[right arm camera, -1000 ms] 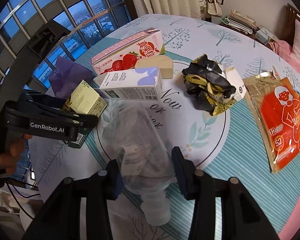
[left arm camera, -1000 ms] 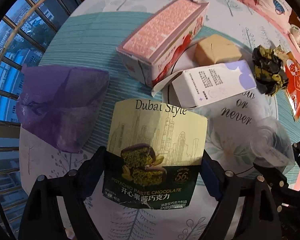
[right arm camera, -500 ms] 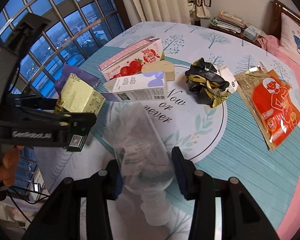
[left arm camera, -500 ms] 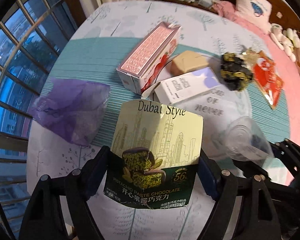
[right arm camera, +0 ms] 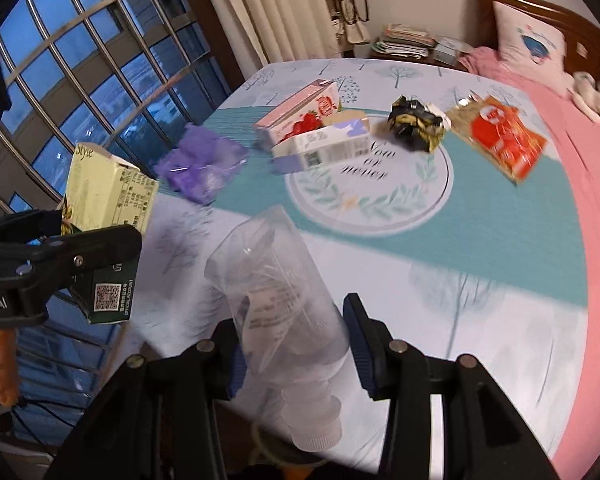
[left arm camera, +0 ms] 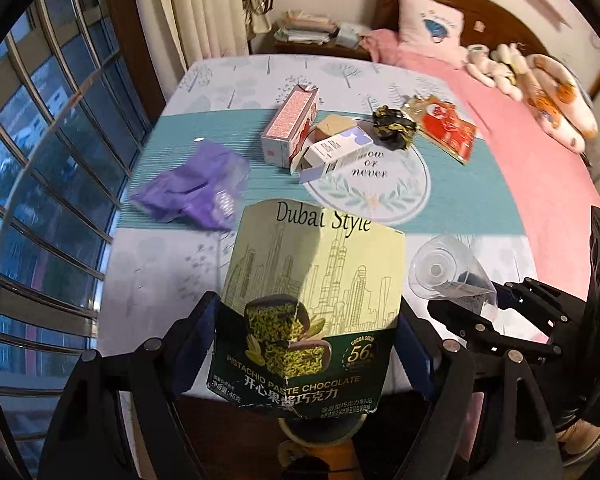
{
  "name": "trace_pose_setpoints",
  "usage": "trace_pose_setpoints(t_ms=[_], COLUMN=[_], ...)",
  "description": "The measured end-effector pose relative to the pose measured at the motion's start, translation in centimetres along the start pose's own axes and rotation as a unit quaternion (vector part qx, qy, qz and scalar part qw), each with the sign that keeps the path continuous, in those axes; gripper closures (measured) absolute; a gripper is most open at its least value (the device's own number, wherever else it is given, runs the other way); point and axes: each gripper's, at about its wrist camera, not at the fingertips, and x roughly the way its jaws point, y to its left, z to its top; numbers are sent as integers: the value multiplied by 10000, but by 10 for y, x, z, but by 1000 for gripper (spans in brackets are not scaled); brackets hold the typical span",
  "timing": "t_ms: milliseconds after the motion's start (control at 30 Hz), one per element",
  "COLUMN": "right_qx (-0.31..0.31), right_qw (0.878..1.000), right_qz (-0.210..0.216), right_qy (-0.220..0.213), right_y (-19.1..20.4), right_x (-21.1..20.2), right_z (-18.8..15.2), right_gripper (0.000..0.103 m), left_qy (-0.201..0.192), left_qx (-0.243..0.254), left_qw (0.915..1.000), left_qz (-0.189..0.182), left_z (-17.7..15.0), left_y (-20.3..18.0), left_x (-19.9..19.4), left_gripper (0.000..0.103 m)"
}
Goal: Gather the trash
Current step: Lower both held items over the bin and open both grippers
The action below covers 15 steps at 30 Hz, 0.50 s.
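Observation:
My left gripper (left arm camera: 308, 320) is shut on a pale-green and dark-green chocolate box (left arm camera: 316, 292) marked "Dubai Style", held above the near edge of the bed. My right gripper (right arm camera: 296, 336) is shut on a crumpled clear plastic bottle (right arm camera: 276, 288), cap end toward the camera. In the right wrist view the left gripper (right arm camera: 60, 256) and its box (right arm camera: 108, 196) are at the left. More trash lies farther off on the bedspread: a purple bag (left arm camera: 196, 188), a pink strawberry carton (left arm camera: 290, 124), a white and lilac box (left arm camera: 336, 148), a black-gold crumpled wrapper (left arm camera: 392, 130) and a red sachet (left arm camera: 448, 128).
A barred window (left arm camera: 40, 160) runs along the left side. Pink bedding (left arm camera: 532, 168) with pillows and plush toys fills the right. A nightstand stacked with papers (left arm camera: 312, 32) stands behind the bed. The bedspread's near edge (left arm camera: 204, 392) lies just under the grippers.
Both grippers have risen and drawn back from the trash pile toward the near edge, carrying the box and the bottle. The pile now looks smaller and farther away.

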Motion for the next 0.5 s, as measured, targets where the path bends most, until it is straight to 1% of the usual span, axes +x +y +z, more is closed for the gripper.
trace_pose_setpoints(t_ms=[100, 300, 400, 500], right_qx=[140, 506, 638, 762], right_qw=[9998, 9984, 9976, 9968], right_qz=[-58, -50, -50, -59], right_qy=[-96, -239, -271, -214], right_y=[24, 62, 76, 86], right_x=[-16, -41, -51, -55], right_z=[-20, -56, -73, -90], right_gripper=[60, 60, 60, 60], left_qy=[-153, -360, -386, -275], left_qx=[129, 375, 463, 504], left_qw=[9998, 9983, 9976, 9974], left_qz=[-99, -270, -351, -438], left_z=[-22, -61, -78, -94], left_y=[13, 28, 31, 33], left_x=[-22, -50, -57, -58], left_gripper=[23, 23, 23, 23])
